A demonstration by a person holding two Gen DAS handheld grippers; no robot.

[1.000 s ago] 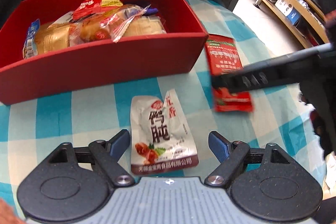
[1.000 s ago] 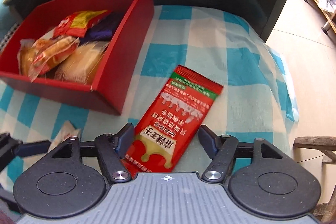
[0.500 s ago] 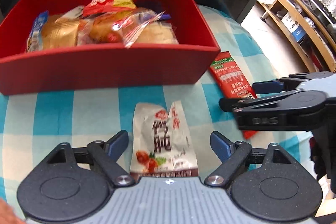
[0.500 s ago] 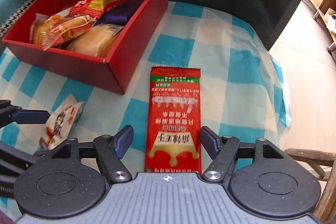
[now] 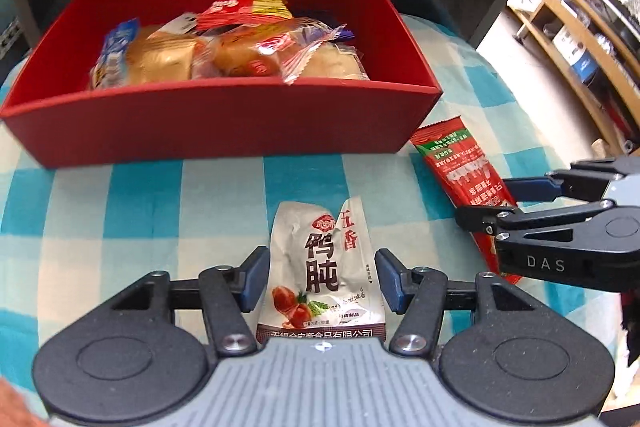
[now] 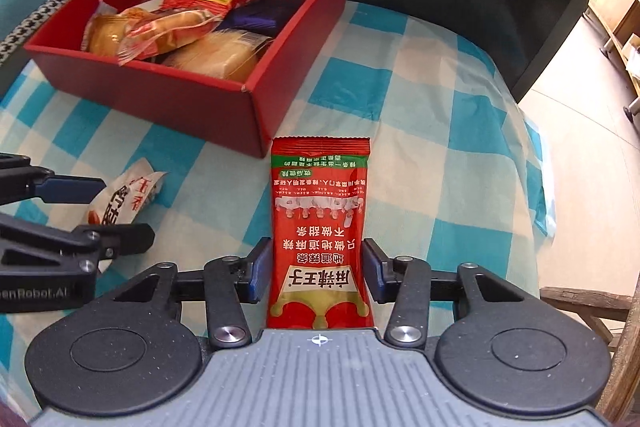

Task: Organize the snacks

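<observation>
While the red box (image 5: 224, 123) sits full of snacks, both grippers have narrowed since a moment ago: the left gripper (image 5: 320, 279) brackets the white pouch (image 5: 324, 275), the right gripper (image 6: 312, 269) pinches the red packet (image 6: 318, 227) on the checked cloth (image 6: 440, 187).

The right hand-held gripper (image 6: 316, 275) has its blue pads close against both edges of a red snack packet (image 6: 319, 227) lying flat on the checked cloth (image 6: 432, 131); whether they press it is hard to tell. Its far end lies just beside the red box (image 6: 192, 99) of wrapped snacks. At left, the left hand-held gripper (image 6: 108, 207) straddles a white pouch (image 6: 124, 195).
</observation>
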